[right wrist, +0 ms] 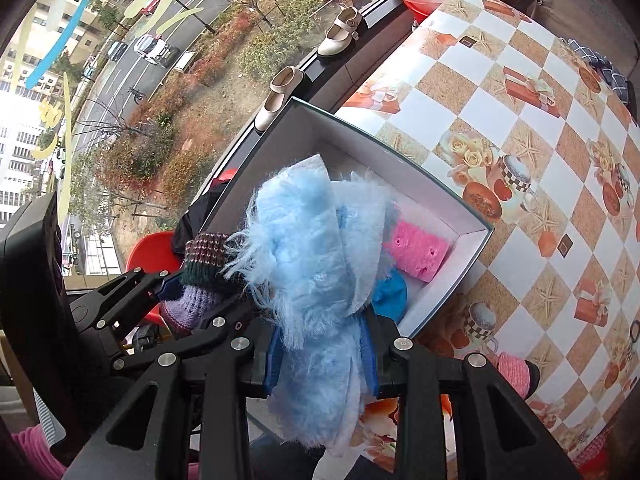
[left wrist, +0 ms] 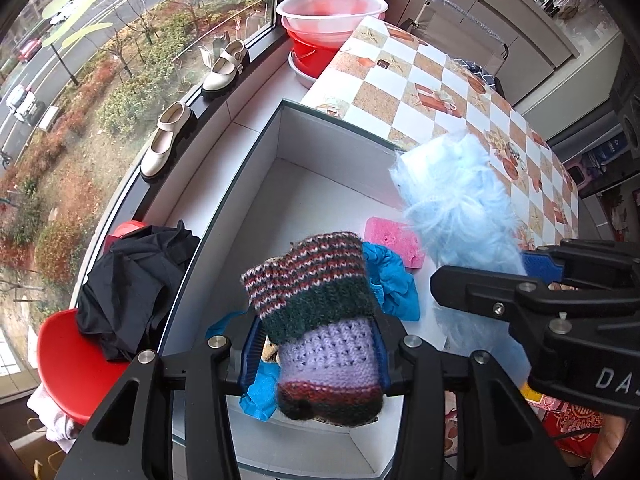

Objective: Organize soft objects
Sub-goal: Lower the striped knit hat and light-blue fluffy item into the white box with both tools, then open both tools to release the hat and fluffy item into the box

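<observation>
My left gripper (left wrist: 316,344) is shut on a striped knitted piece (left wrist: 316,280), lilac, dark green and maroon, which hangs over the near end of a white open box (left wrist: 332,148). Inside the box lie a pink sponge (left wrist: 394,240) and a crumpled blue cloth (left wrist: 394,280). My right gripper (right wrist: 320,356) is shut on a fluffy light-blue fabric (right wrist: 312,240), held over the box's (right wrist: 400,152) near right side, just beside the left gripper (right wrist: 164,280). In the right wrist view the fluff hides much of the box floor; the sponge (right wrist: 416,252) shows beyond it.
The box stands at the edge of a table with a checkered cloth (left wrist: 440,80). A red chair (left wrist: 76,368) with a black garment (left wrist: 128,288) is to the left. Two beige shoes (left wrist: 226,68) sit on the window sill, stacked basins (left wrist: 332,12) beyond. A pink knitted item (right wrist: 514,368) lies on the table.
</observation>
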`<state>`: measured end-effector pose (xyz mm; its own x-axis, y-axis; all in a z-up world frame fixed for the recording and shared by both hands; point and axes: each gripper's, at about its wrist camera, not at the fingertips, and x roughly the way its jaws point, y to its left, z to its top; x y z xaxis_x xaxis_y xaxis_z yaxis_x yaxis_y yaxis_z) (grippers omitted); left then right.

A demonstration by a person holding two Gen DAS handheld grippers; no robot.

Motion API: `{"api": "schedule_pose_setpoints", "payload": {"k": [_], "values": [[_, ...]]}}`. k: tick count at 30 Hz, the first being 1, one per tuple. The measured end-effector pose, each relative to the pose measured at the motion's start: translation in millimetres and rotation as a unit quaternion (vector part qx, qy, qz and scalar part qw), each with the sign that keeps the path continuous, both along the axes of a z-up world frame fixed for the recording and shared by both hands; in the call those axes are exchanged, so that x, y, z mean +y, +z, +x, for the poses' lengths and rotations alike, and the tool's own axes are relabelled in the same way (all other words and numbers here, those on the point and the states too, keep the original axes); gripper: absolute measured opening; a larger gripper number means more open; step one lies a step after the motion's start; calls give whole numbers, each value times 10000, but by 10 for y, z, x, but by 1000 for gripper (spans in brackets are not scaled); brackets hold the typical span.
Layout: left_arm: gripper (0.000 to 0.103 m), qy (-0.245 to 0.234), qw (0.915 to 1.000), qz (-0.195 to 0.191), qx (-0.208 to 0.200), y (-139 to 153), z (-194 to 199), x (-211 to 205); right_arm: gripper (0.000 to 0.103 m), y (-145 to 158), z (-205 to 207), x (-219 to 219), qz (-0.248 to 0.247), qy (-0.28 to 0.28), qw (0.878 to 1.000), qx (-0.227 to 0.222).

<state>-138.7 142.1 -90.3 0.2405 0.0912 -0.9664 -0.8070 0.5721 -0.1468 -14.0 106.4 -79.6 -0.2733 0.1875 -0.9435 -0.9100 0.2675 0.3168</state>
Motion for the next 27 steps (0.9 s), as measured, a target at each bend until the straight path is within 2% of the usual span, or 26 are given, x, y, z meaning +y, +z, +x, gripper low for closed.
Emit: {"api": "schedule_pose_setpoints", "payload": {"k": [16, 17, 19, 20, 21, 22, 23, 27], "values": [[48, -117, 9999, 49, 108, -35, 69, 19, 33, -23, 59, 74, -1, -88, 10000, -22], [49, -113, 9998, 77, 159, -45, 73, 22, 33, -29, 75, 73, -9, -115, 9999, -18], [63, -92, 9996, 54, 259, -65, 74, 38, 35, -38, 104, 81, -20, -177, 9998, 18], [67, -79, 9996, 25, 263, -73, 70, 46, 49, -41, 118, 83, -31, -209, 9998, 40], [71, -69, 9997, 6, 233, -71, 63, 53, 68, -39, 138, 77, -31, -251, 9997, 40], [71, -72, 9998, -24, 208, -67, 60, 56, 77, -31, 157, 72, -24, -300, 9995, 39], [71, -85, 9998, -59, 178, -62, 60, 59, 82, -15, 183, 60, -7, -361, 9993, 56], [77, -234, 9996, -111, 79, 22, 102, 29, 82, 55, 314, -15, -104, -556, 9983, 101]]}}
